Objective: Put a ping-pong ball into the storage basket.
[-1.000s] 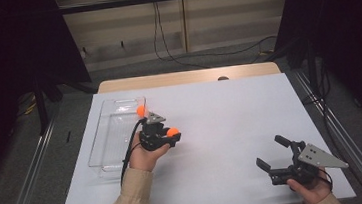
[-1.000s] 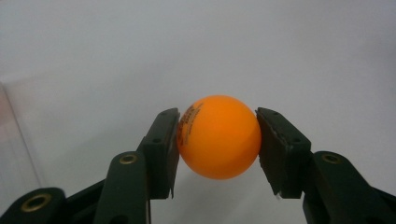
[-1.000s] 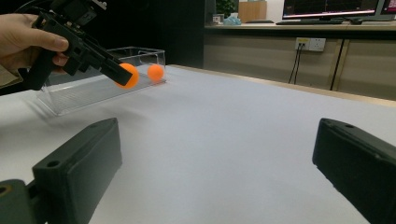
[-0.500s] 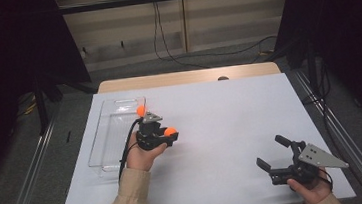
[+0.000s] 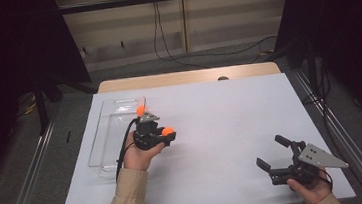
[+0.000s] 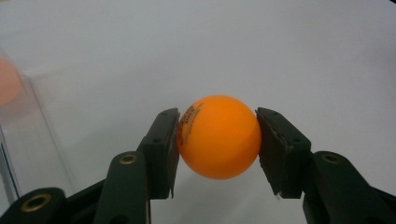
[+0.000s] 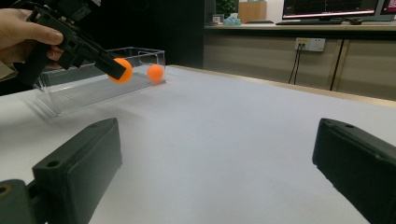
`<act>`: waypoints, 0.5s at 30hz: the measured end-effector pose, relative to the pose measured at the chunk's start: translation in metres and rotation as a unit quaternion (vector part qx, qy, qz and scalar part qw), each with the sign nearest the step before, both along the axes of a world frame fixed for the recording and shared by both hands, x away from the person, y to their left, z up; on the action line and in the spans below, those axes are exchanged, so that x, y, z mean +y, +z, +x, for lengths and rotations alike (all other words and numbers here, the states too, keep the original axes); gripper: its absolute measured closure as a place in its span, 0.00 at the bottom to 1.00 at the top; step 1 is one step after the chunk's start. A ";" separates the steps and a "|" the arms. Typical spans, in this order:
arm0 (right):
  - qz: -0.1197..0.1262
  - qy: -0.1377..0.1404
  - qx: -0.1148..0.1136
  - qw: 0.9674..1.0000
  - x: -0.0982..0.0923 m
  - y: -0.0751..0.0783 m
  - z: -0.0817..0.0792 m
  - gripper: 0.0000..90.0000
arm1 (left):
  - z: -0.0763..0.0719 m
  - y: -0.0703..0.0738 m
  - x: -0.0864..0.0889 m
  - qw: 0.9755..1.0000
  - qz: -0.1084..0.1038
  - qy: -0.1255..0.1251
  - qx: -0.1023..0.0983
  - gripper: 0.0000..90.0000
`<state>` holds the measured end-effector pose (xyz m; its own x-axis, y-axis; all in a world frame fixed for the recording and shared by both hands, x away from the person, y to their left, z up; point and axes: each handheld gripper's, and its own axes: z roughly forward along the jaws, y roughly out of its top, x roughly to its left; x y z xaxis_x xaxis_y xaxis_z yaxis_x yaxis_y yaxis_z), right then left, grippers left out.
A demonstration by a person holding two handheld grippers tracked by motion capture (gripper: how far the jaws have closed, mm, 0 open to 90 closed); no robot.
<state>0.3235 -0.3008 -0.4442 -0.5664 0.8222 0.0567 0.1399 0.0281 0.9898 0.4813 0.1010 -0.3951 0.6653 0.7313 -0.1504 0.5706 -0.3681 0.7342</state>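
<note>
My left hand-held gripper pinches an orange ball between its pads, left of centre in the high view, above the white counter and just right of the clear plastic tray, which holds a second orange ball at its far end. My right hand-held gripper sits at the lower right of that frame with its jaws spread wide and nothing between them. Beyond the counter's wooden far edge, cables trail over a grey floor before a pale panelled wall, with dark curtains on both sides.
</note>
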 end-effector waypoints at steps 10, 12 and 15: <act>0.001 0.000 0.000 1.000 0.000 0.000 0.000 0.01 | 0.000 0.002 0.001 1.000 0.001 0.000 0.000 0.57; 0.001 0.000 -0.002 1.000 0.000 0.000 0.000 0.01 | -0.001 0.003 0.002 1.000 0.002 0.002 0.002 0.57; 0.001 0.001 -0.001 1.000 0.000 0.000 0.000 0.01 | 0.000 0.004 0.003 1.000 0.000 0.002 -0.001 0.57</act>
<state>0.3235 -0.3009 -0.4441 -0.5674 0.8215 0.0561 0.1369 0.0269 0.9902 0.4810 0.1038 -0.3915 0.6624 0.7340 -0.1498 0.5711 -0.3654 0.7351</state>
